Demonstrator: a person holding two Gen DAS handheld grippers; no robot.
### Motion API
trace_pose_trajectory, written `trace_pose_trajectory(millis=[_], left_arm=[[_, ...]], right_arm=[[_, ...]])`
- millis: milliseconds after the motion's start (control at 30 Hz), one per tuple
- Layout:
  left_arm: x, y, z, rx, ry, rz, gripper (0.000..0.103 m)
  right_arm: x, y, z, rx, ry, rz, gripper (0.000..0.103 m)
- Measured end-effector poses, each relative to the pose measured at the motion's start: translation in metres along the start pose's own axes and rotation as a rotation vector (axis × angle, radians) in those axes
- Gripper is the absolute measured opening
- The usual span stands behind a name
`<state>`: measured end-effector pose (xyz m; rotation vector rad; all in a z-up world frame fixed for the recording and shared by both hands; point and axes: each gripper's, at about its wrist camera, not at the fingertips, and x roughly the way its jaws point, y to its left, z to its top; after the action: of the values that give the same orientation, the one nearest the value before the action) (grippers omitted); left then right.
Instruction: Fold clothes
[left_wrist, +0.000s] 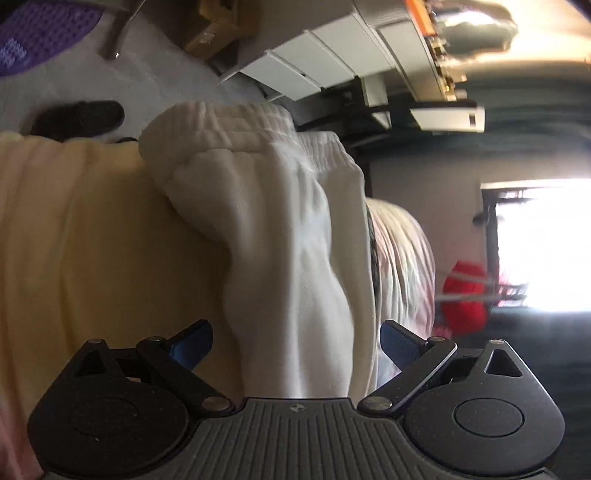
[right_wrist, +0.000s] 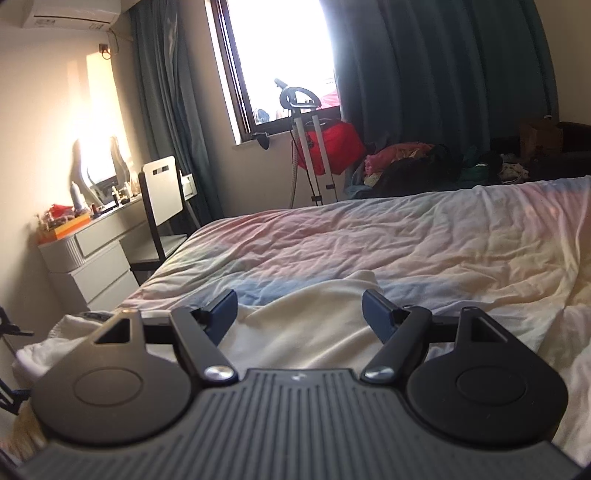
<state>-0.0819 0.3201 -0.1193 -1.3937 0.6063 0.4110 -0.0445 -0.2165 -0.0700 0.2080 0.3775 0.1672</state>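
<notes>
The left wrist view is rolled sideways. White sweatpants (left_wrist: 280, 236), with a ribbed elastic waistband at the far end, are seen draped over the bed (left_wrist: 85, 236), whose cover appears pale yellow in this view. The fabric runs from the waistband down between the blue pads of the left gripper (left_wrist: 295, 345). Its jaws are spread wide, with a clear gap to the cloth on each side; nothing is clamped.

In the right wrist view, the right gripper (right_wrist: 300, 312) is held low over the bed (right_wrist: 406, 236), near its closer edge. Its jaws are likewise wide apart. A cream-white stretch of the sweatpants (right_wrist: 306, 325) lies on the striped pastel cover directly between and below the pads; contact cannot be determined.

Beyond the bed, a window (right_wrist: 280, 55) with dark green curtains (right_wrist: 424, 74) is noted, with a red bag (right_wrist: 338, 144) below it. Left of the bed stand a desk (right_wrist: 96, 247) and a chair (right_wrist: 162, 199).
</notes>
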Motion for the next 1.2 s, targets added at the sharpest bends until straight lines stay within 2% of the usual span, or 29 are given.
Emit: trace_pose_trajectory(millis=[67, 133, 167, 233, 267, 300, 333, 433, 533, 567, 667, 767, 967, 1067, 1200], left_arm=[[0.013, 0.003, 0.004, 0.0, -0.022, 0.04, 0.093], [0.022, 0.001, 0.008, 0.003, -0.04, 0.011, 0.091], [0.024, -0.004, 0.011, 0.038, -0.066, 0.01, 0.088], [0.028, -0.018, 0.017, 0.139, -0.129, 0.074, 0.066], [0.03, -0.023, 0.019, 0.185, -0.159, 0.117, 0.061], [0.034, -0.026, 0.018, 0.21, -0.175, 0.146, 0.048], [0.036, -0.026, 0.018, 0.218, -0.185, 0.154, 0.041], [0.036, -0.032, 0.013, 0.256, -0.222, 0.157, 0.028], [0.028, -0.052, -0.001, 0.368, -0.3, 0.153, 0.023], [0.023, -0.061, -0.009, 0.415, -0.34, 0.141, 0.022], [0.008, -0.099, -0.046, 0.617, -0.481, 0.113, 0.022], [-0.015, -0.134, -0.089, 0.738, -0.573, 0.035, 0.021], [-0.043, -0.194, -0.185, 0.826, -0.621, -0.114, 0.019], [-0.039, -0.215, -0.242, 0.871, -0.622, -0.19, 0.019], [-0.019, -0.223, -0.328, 0.978, -0.626, -0.274, 0.019]], right_arm=[[0.006, 0.001, -0.004, -0.005, 0.022, -0.002, 0.076], [0.015, 0.003, -0.008, -0.012, 0.053, -0.001, 0.076], [0.02, 0.005, -0.011, -0.02, 0.069, 0.004, 0.076], [0.033, 0.01, -0.017, -0.038, 0.102, 0.016, 0.076], [0.04, 0.013, -0.02, -0.049, 0.12, 0.022, 0.076], [0.047, 0.016, -0.023, -0.059, 0.138, 0.029, 0.076], [0.055, 0.019, -0.026, -0.071, 0.159, 0.032, 0.076], [0.079, 0.024, -0.044, -0.116, 0.255, 0.016, 0.076], [0.103, 0.028, -0.062, -0.155, 0.347, -0.001, 0.076], [0.106, 0.026, -0.066, -0.144, 0.352, -0.01, 0.075], [0.095, 0.018, -0.057, -0.082, 0.282, -0.032, 0.076], [0.079, 0.004, -0.041, -0.015, 0.211, -0.055, 0.076], [0.04, -0.036, -0.007, 0.118, 0.076, -0.098, 0.076], [0.02, -0.056, 0.01, 0.185, 0.008, -0.12, 0.076], [0.008, -0.085, 0.024, 0.249, -0.059, -0.159, 0.076]])
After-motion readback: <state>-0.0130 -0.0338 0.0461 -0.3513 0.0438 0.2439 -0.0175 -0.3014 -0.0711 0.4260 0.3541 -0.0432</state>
